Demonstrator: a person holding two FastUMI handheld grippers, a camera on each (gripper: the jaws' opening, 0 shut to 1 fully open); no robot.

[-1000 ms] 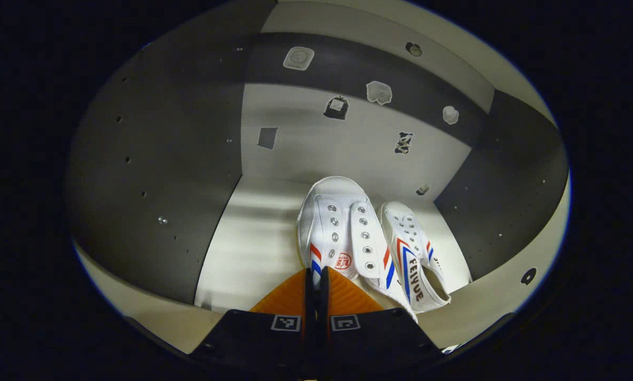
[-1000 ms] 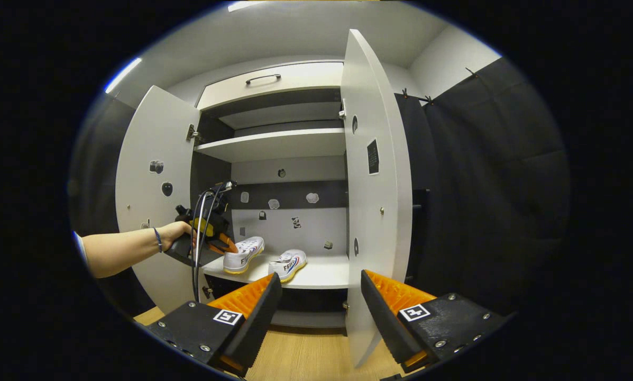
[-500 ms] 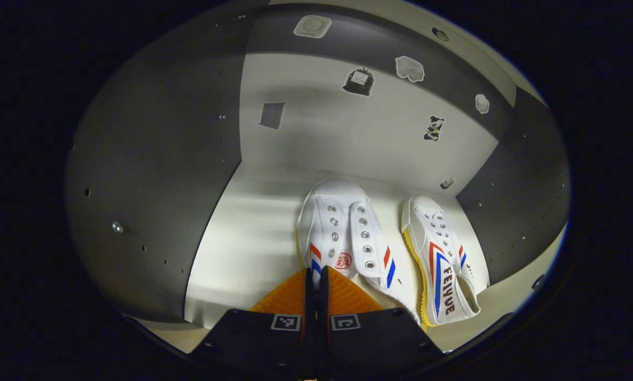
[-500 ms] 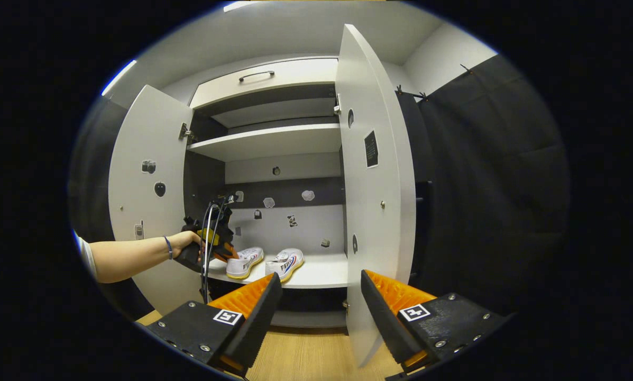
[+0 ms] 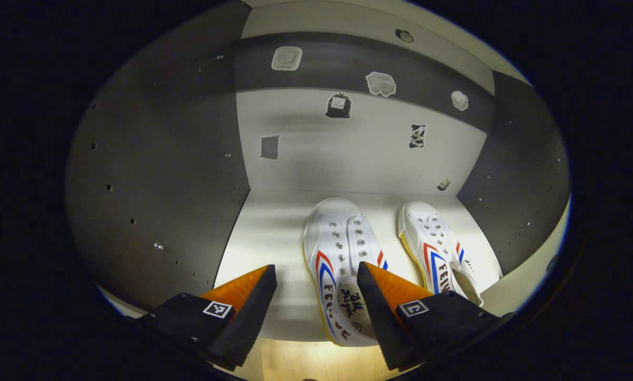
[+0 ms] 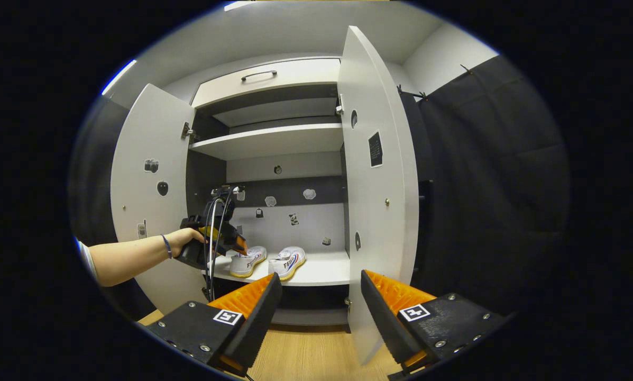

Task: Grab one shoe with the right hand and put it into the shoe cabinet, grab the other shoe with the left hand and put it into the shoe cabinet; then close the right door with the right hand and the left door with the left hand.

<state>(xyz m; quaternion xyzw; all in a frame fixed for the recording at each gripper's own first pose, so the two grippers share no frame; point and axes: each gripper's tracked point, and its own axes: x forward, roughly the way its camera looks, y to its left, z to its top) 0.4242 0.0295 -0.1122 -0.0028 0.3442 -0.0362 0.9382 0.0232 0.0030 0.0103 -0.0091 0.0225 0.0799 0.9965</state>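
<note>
Both sets of fingers are spread apart and grasp nothing: the left gripper [image 5: 316, 296] hovers at the near edge of the lower shelf [image 5: 274, 238] with its right finger over the heel of the left shoe [image 5: 337, 254], while the right gripper [image 6: 319, 307] hangs well back above the wooden floor [image 6: 305, 360]. Two white shoes sit side by side on that shelf inside the shoe cabinet [image 6: 274, 140], toes to the far wall, the right shoe [image 5: 435, 248] just beside the first. Left door [image 6: 149, 180] and right door [image 6: 377, 174] stand open.
</note>
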